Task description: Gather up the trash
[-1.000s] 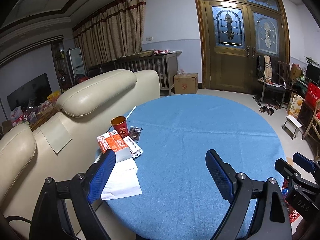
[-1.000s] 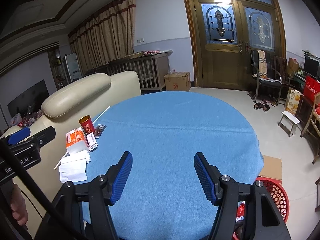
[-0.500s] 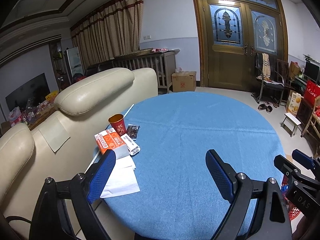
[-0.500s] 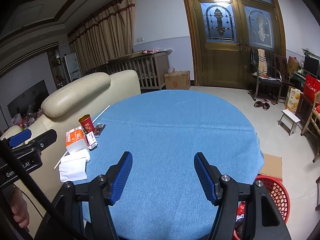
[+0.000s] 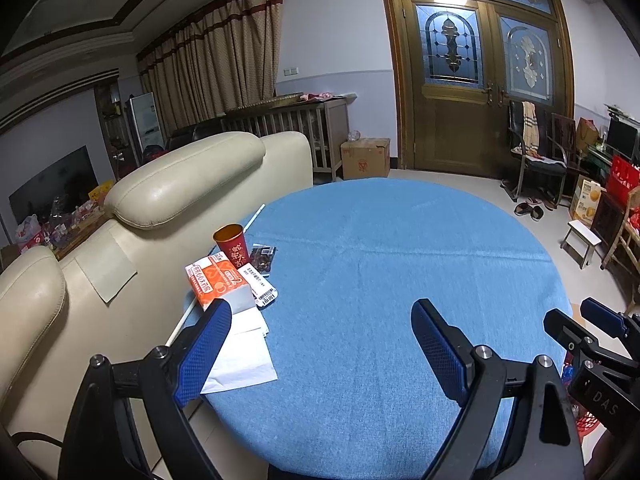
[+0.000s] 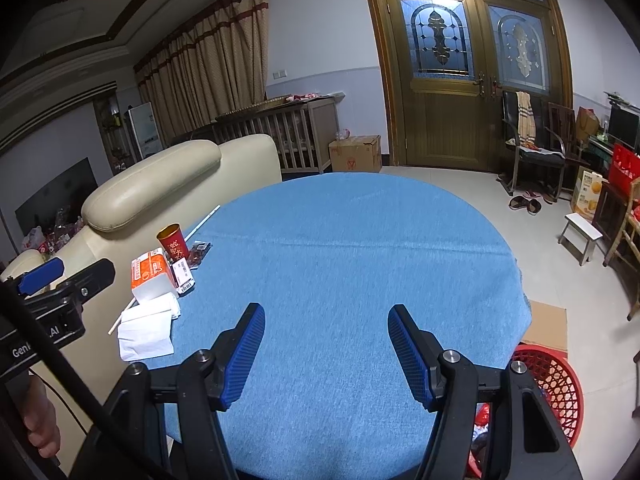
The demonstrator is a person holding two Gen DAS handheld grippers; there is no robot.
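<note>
Both my left gripper (image 5: 320, 344) and right gripper (image 6: 326, 350) are spread and empty; I should approach the red cup (image 5: 231, 242) slowly, pinching its middle.

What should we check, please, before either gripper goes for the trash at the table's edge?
1. Left gripper open and empty: ok.
2. Right gripper open and empty: ok.
3. Trash in view, red paper cup, orange box, white paper bag: ok.
4. Red basket on the floor beside the blue table: ok.
5. Room left in the basket: cannot tell.
6. Cup empty: cannot tell.
</note>
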